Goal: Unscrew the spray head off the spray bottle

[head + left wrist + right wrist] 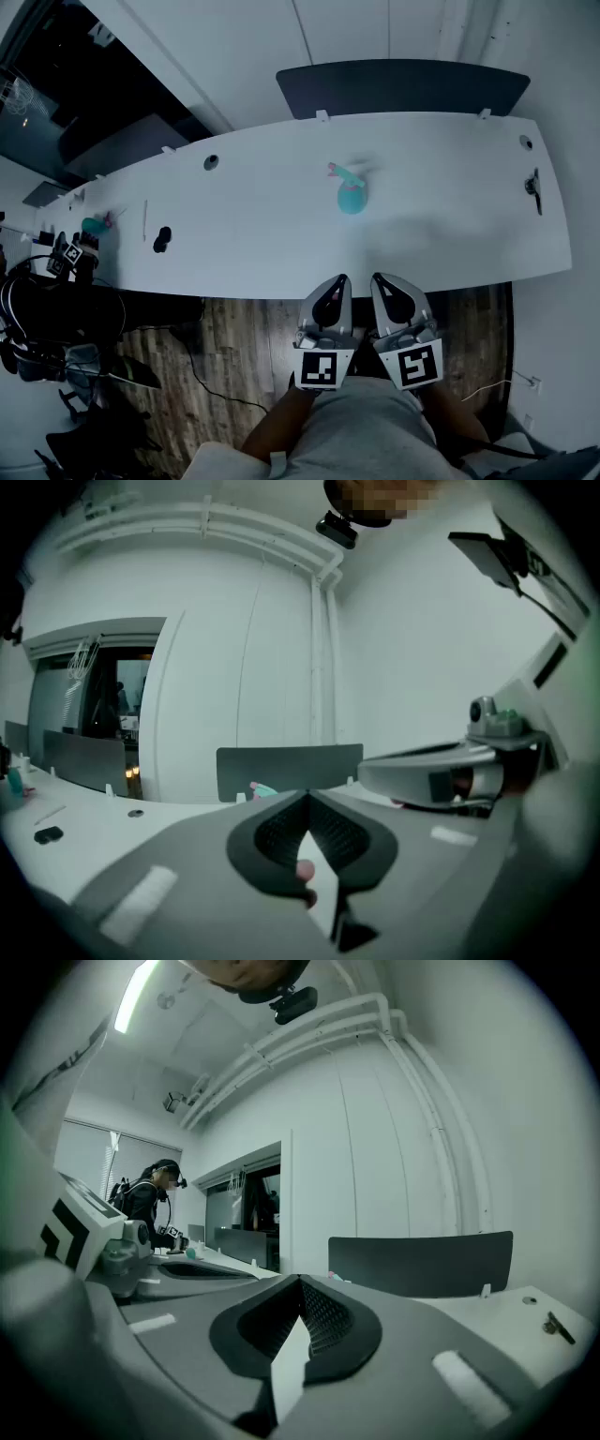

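Currently, the spray bottle [352, 195] stands upright on the white table [450, 216], roughly midway along its length and somewhat nearer the far edge than the near edge. Its body is teal; the pink spray head [335, 171] is seated on top and points toward the table's left end. The bottle is slightly blurred in the head view. Nothing touches it.

The left gripper [341, 279] and the right gripper [379, 278] are held side by side close to the person's body, with their tips reaching the near edge of the table, well apart from the bottle. The marker cubes face the head camera.

Left gripper [307, 795]: the jaws are fully together, tips meeting, and nothing is gripped. In the left gripper view, the bottle [262, 789] shows just above the closed tips, in front of the dark panel [289, 769].

Right gripper [300, 1280]: the jaws are fully together and hold nothing.

The dark panel [403, 89] stands along the far edge, behind the bottle. A small black object [161, 239] lies toward the left end of the table, near the near edge. A second teal bottle [94, 227] stands at the far left end. A black item [533, 185] lies near the right edge. Another person [150, 1199] stands at the table's left end.
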`<action>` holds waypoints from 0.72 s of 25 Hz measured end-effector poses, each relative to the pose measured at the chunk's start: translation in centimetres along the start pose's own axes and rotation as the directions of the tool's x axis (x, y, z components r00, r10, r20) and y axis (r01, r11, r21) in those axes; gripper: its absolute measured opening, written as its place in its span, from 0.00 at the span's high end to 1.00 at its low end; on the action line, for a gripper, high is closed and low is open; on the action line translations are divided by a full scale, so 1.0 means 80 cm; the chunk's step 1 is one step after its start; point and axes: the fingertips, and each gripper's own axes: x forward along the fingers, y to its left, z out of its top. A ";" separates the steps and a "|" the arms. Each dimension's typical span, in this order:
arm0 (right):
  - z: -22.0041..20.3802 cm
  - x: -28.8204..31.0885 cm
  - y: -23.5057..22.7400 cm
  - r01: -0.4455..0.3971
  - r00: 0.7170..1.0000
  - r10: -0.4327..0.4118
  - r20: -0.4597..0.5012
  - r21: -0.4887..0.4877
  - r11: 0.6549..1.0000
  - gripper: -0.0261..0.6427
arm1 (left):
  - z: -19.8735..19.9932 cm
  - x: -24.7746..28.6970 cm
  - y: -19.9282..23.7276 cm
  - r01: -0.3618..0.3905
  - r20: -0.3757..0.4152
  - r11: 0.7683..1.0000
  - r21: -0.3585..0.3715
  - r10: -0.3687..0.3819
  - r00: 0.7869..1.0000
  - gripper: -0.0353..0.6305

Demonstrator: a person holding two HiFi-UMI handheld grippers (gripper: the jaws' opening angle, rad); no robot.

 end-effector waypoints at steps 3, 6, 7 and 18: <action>0.001 0.039 -0.009 0.005 1.000 -0.005 0.001 -0.021 1.000 0.96 | -0.002 0.034 0.026 0.028 0.005 0.999 0.028 -0.029 1.000 0.94; 0.003 0.080 -0.020 0.014 1.000 -0.015 -0.016 -0.027 1.000 0.96 | -0.012 0.068 0.049 0.070 -0.025 0.997 0.041 -0.069 0.997 0.94; 0.003 0.092 -0.023 0.018 0.999 -0.019 -0.028 -0.030 0.999 0.96 | -0.018 0.078 0.056 0.087 -0.045 0.995 0.044 -0.085 0.995 0.94; -0.034 0.174 -0.050 0.039 0.981 -0.047 -0.186 -0.044 0.998 0.96 | -0.076 0.162 0.109 0.160 -0.171 0.987 0.018 -0.155 0.973 0.94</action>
